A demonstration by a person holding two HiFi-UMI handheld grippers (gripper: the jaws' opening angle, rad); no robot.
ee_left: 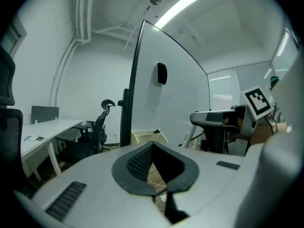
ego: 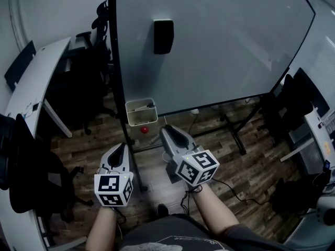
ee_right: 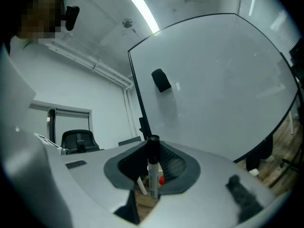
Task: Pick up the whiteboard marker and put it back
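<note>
1. Right gripper [ego: 170,131] first: we see its jaws closed on the whiteboard marker [ee_right: 153,172], pads pressing on either side of the barrel; the marker stands upright between them, black cap on top, white body below.
2. Our left gripper [ego: 121,147] has its jaws drawn together at the tips; nothing sits between them.
3. We hold both grippers side by side above the wooden floor [ego: 251,166], the left one nearer to us; both point toward the whiteboard [ego: 220,41] and stand apart from it.
4. On the board's face a black eraser [ego: 163,35] clings; the rest of the surface looks blank.
5. Below the board's lower left corner hangs a pale tray [ego: 141,120] beside the black stand post; a small red ball [ego: 144,129] shows just beneath it.
6. To our left are a white desk [ego: 31,88] and a dark office chair [ee_left: 97,127].
</note>
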